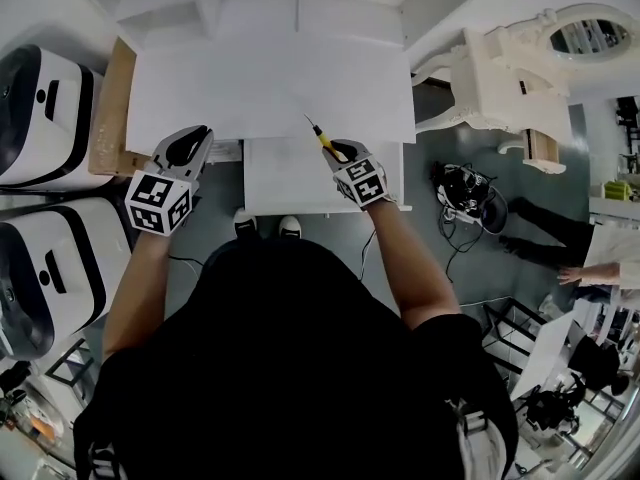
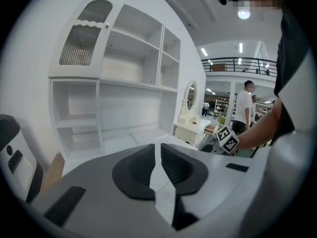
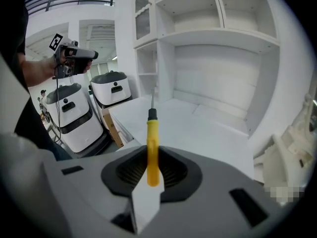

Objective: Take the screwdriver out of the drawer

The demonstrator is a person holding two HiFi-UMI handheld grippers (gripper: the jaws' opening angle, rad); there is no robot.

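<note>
A screwdriver (image 1: 322, 140) with a yellow handle and thin metal shaft is clamped in my right gripper (image 1: 338, 151), above the open white drawer (image 1: 300, 206) at the desk's front. In the right gripper view the screwdriver (image 3: 152, 152) stands between the black pads of the right gripper (image 3: 152, 168), with its shaft pointing away over the white desk top (image 3: 198, 128). My left gripper (image 1: 188, 146) hovers at the desk's left front corner. Seen in its own view, the left gripper (image 2: 159, 158) has its jaws nearly together with nothing between them.
Two white rounded machines (image 1: 40, 118) (image 1: 40, 268) stand left of the desk, beside a wooden board (image 1: 110, 108). An ornate white dresser with a mirror (image 1: 510, 78) stands at the right. Cables and a dark bundle (image 1: 465, 188) lie on the floor. White shelves (image 2: 129, 68) rise behind the desk.
</note>
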